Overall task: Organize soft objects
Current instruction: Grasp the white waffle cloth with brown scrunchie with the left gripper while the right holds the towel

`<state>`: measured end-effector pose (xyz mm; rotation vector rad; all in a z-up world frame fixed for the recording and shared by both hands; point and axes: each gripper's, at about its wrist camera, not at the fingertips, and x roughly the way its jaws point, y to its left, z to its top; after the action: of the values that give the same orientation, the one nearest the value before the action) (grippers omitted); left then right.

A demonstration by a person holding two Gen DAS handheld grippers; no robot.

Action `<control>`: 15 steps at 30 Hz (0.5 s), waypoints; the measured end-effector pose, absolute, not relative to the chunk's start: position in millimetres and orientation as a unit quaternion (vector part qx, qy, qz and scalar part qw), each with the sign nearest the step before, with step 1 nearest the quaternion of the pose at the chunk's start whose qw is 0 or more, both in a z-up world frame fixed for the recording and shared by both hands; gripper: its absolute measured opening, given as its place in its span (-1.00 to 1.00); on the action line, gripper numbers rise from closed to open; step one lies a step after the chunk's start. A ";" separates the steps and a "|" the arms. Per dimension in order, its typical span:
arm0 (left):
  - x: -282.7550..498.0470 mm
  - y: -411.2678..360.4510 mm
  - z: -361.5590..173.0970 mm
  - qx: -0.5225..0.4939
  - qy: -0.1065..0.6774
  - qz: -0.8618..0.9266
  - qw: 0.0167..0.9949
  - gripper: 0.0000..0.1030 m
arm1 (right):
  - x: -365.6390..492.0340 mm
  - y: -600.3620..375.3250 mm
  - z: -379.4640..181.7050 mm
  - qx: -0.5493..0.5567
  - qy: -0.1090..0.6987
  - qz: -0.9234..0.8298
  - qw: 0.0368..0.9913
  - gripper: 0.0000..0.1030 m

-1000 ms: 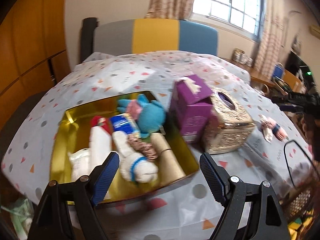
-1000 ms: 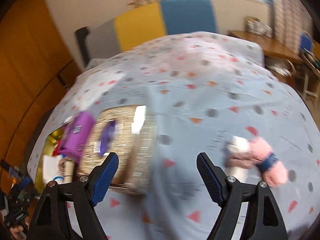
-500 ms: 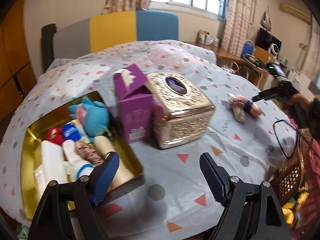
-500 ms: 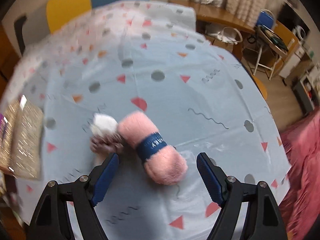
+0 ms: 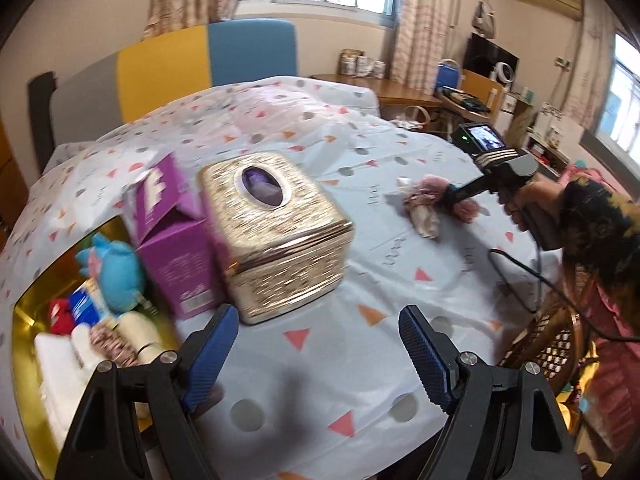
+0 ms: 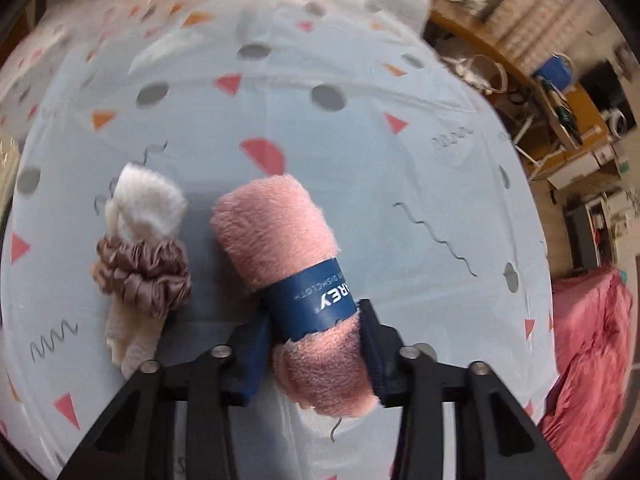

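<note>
pink towel roll pinched between right gripper fingers, left gripper spread above tablecloth

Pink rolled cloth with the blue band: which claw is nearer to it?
Right. The right claw is shut on the pink rolled cloth near its blue band. The left claw hangs open near the table's front edge, far from it.

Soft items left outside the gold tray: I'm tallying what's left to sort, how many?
2. The pink rolled cloth sits between the right gripper jaws; the cream cloth with a scrunchie lies beside it. The boxes may hide others.
</note>
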<state>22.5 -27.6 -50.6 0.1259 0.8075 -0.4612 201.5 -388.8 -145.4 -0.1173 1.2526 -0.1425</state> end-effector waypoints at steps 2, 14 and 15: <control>26.8 -41.3 -47.3 0.068 0.387 -0.235 0.889 0.61 | 195.9 -402.8 -144.7 -0.005 0.573 -0.078 0.815 -0.26; 65.9 -139.2 -41.5 0.105 0.388 -0.274 0.874 0.60 | 189.6 -421.8 -140.6 0.049 0.560 -0.097 0.821 -0.25; 70.0 -146.2 -43.0 0.106 0.391 -0.276 0.872 0.60 | 188.7 -423.0 -139.6 0.050 0.560 -0.098 0.821 -0.25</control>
<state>70.0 -146.2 -43.0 0.2223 0.8165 -0.5768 188.7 -423.0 -139.6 0.1061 1.1912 -0.2081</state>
